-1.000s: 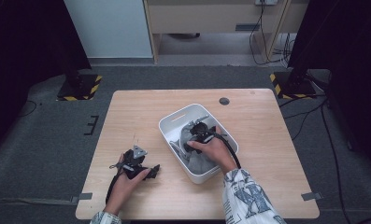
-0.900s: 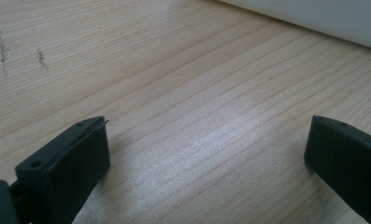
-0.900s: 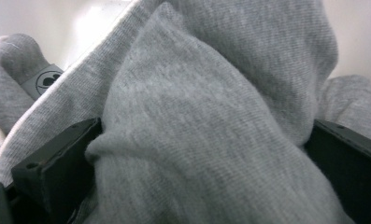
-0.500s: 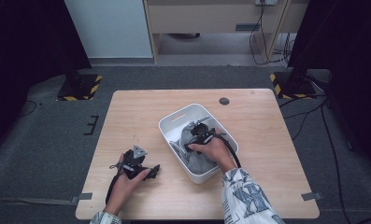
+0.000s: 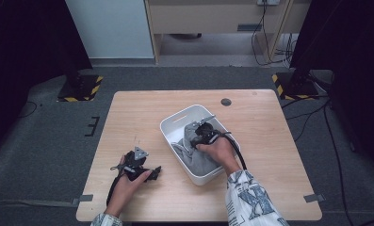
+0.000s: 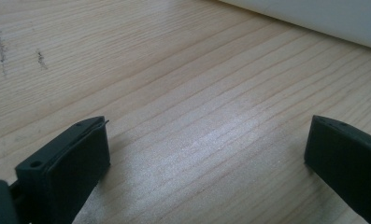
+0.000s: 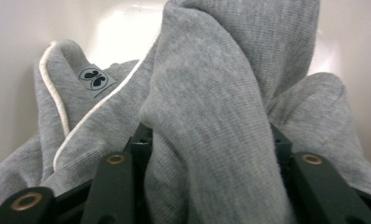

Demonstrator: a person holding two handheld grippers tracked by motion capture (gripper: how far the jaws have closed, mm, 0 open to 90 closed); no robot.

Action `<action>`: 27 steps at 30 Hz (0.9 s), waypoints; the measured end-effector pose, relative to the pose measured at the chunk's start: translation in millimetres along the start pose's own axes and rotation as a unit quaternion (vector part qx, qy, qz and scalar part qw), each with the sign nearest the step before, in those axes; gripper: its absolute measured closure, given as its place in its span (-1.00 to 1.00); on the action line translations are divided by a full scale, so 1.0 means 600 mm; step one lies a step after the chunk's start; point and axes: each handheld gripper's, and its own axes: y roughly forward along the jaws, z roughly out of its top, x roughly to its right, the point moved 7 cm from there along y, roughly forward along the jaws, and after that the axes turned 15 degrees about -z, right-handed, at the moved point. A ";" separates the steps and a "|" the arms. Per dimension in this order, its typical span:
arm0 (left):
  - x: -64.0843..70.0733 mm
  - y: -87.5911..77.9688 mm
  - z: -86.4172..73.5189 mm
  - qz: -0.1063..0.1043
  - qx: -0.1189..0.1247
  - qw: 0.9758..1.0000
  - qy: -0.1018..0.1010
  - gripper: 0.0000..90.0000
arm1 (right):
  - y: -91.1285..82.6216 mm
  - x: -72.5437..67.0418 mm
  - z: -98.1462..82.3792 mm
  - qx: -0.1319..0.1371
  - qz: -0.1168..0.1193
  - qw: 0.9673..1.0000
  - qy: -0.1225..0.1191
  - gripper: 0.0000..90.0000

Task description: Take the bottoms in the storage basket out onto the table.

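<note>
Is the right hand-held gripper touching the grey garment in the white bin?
Touching. In the right gripper view, a fold of the grey garment sits bunched between both jaws of the right hand-held gripper, which have just been closing on it.

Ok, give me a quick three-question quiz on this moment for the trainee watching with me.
1. True or false: the right gripper has a fold of the grey garment between its jaws.
2. Where does the grey garment lie? A) on the bare table B) in the white bin C) on the floor
3. What is between the jaws of the left gripper?

Key:
1. True. In the right gripper view a thick fold fills the gap and both jaws press on it; they have just been closing.
2. B.
3. Nothing: the jaws stand wide apart over the bare wooden table.
</note>
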 end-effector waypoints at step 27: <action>0.001 0.001 0.001 -0.002 0.000 1.000 0.001 -1.00 | -0.068 0.026 0.050 0.099 -0.036 0.994 0.013 0.31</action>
